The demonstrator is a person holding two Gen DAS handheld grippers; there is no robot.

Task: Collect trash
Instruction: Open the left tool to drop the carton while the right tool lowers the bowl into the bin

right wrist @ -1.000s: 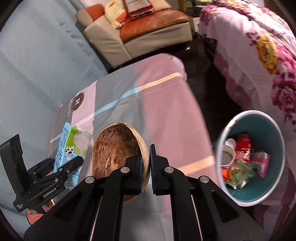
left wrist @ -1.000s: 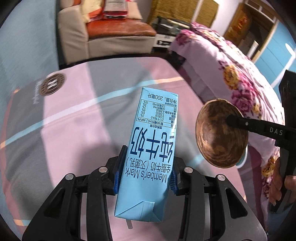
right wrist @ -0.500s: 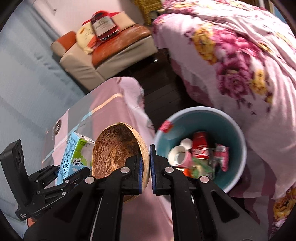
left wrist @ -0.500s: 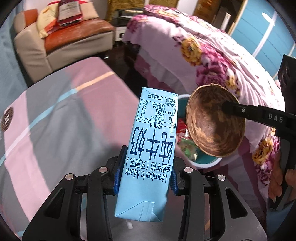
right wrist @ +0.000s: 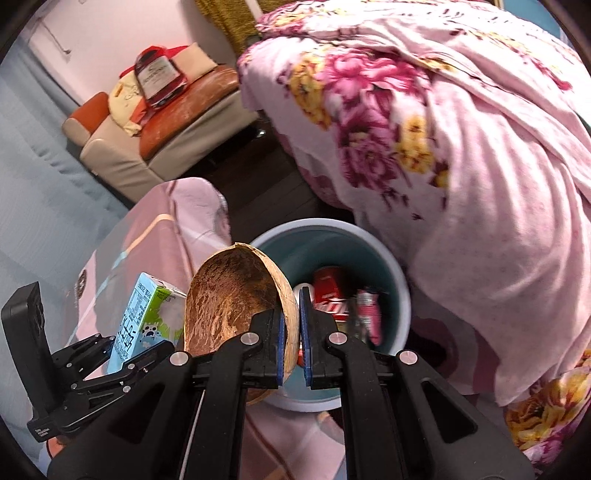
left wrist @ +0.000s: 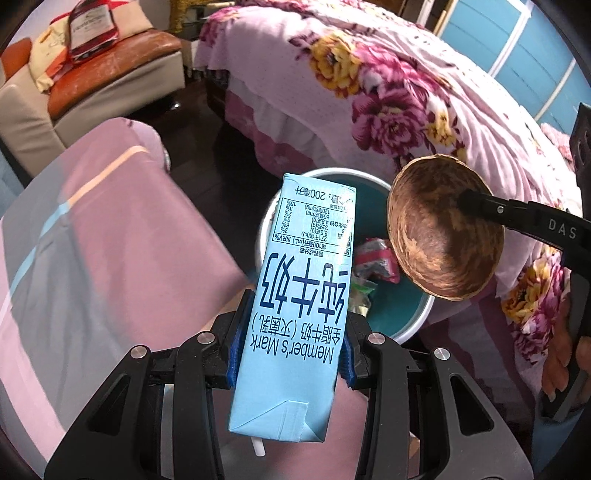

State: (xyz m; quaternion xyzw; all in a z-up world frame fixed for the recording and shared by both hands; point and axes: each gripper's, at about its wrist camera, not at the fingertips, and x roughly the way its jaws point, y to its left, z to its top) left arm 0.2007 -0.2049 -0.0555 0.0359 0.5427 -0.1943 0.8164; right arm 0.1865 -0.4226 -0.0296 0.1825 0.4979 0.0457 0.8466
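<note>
Left tongs (left wrist: 290, 352) clamp blue milk carton (left wrist: 295, 295), frame centre, before teal bin (left wrist: 413, 317). Right tongs (right wrist: 291, 332) pinch coconut shell (right wrist: 236, 295) rim, lower centre, beside bin (right wrist: 400, 295) holding trash.

From my left wrist camera I read the milk carton (left wrist: 295, 314) upside down: "Member's Mark" in dark blue Latin letters, large Chinese characters toward twelve o'clock of it, a smaller bracketed line of Chinese between the two, then a boxed nutrition table headed "NRV%" and, near the far end, "200" followed by Chinese characters. At three o'clock, the other gripper's black finger (left wrist: 532, 221) carries pale letters "DAS". The red bag (left wrist: 94, 31) on the sofa at eleven o'clock bears white lettering I cannot make out. Through my right wrist camera, a red can (right wrist: 330, 291) in the bin shows white script, too curled to read.
</note>
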